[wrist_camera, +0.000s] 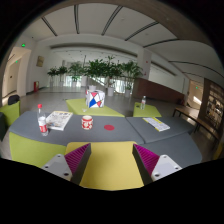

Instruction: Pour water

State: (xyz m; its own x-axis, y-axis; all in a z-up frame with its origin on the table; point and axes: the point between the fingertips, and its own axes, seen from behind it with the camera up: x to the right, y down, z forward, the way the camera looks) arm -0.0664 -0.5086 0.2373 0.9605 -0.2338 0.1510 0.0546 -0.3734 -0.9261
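A bottle (42, 121) with a red label and red cap stands on the table (110, 138) ahead and to the left of my fingers. A small red and white cup (87, 122) stands to its right, beyond the left finger. My gripper (112, 160) is open and empty, held above a yellow-green patch of the table. The magenta pads (77, 155) are wide apart with nothing between them.
An open magazine (60, 119) lies beside the bottle. A colourful box (95, 98) stands farther back, with a small clear bottle (143, 102) and a paper (156, 124) to the right. Green plants (100, 72) line the far wall. Chairs (12, 100) stand at both sides.
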